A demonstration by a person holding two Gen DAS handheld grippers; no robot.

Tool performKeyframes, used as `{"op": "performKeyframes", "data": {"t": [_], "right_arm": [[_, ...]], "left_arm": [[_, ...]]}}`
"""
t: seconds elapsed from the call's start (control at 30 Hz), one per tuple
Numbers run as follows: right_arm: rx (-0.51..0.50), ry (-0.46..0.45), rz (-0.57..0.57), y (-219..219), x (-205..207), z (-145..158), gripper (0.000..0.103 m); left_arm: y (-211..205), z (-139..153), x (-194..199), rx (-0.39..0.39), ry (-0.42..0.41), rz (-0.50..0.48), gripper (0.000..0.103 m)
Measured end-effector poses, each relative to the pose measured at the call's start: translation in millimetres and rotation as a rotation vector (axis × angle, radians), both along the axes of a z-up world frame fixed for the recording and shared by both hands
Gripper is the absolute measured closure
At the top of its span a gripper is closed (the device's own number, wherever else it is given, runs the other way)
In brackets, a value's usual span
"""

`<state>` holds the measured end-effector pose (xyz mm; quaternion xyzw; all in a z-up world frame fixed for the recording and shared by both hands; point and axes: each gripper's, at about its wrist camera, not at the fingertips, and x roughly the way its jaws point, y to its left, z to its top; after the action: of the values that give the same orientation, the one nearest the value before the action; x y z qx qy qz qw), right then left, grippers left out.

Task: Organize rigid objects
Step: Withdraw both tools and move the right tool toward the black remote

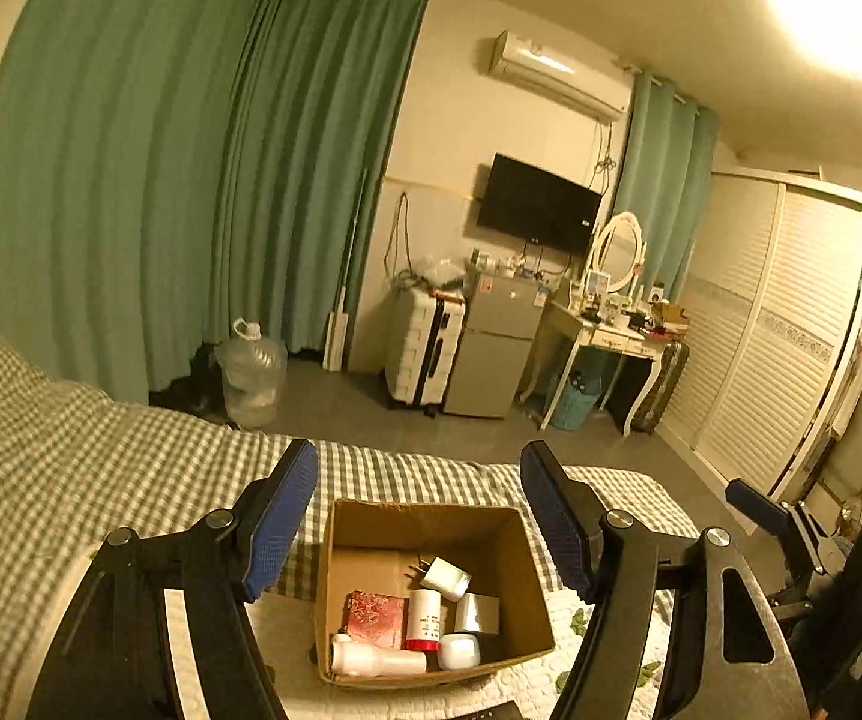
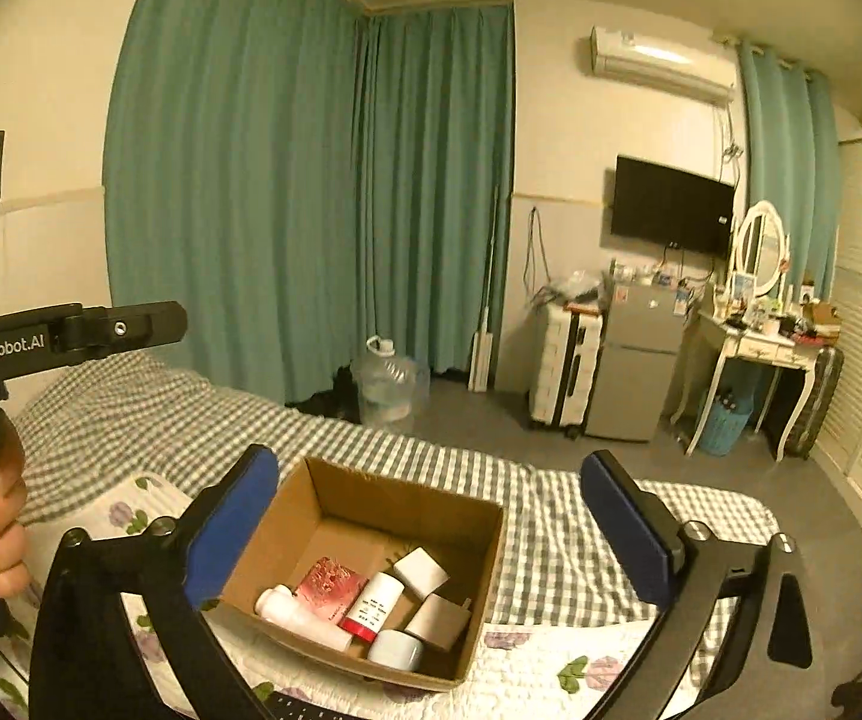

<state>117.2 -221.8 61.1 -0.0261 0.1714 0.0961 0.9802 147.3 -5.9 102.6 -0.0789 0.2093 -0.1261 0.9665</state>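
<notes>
Cardboard box (image 1: 431, 594) sat on the bed (image 1: 71, 456) near its front edge, holding, left to right, a white bottle (image 1: 380, 660), red patterned box (image 1: 374, 618), red-capped white tube (image 1: 424, 618), white jar (image 1: 459, 651) and plug adapter (image 1: 449, 577). Left gripper (image 1: 419, 516) and right gripper (image 2: 431, 534) hovered above, jaws wide, nothing held. No loose items showed on the bed; the task looked essentially done.

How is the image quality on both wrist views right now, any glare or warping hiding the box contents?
Left wrist view: a ceiling light flares out the top right corner, everything has a warm yellow cast, and the fisheye bends the curtains. Right wrist view: no glare, the same bending, dark corners. The cardboard box and its contents read clearly in both.
</notes>
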Motion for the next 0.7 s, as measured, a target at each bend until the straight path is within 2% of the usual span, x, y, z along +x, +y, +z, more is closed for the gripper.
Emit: {"op": "performKeyframes", "data": {"t": [0.13, 0.37, 0.53, 0.7], "right_arm": [[-0.020, -0.033, -0.003, -0.5, -29.3, 17.5, 0.000], [-0.056, -0.065, 0.023, 4.7, -67.4, 34.8, 0.000], [-0.066, -0.063, 0.046, 12.9, -90.2, 30.6, 0.000], [-0.079, -0.043, 0.068, 20.8, -105.2, 13.4, 0.000]], "left_arm": [[4.4, 16.0, -25.5, 0.023, -0.032, 0.008, 0.030], [11.7, 24.4, -66.7, 0.075, -0.081, 0.024, 0.030], [10.4, 13.0, -85.3, 0.094, -0.079, 0.015, 0.030], [4.1, -11.0, -93.3, 0.136, -0.052, 0.001, 0.030]]}}
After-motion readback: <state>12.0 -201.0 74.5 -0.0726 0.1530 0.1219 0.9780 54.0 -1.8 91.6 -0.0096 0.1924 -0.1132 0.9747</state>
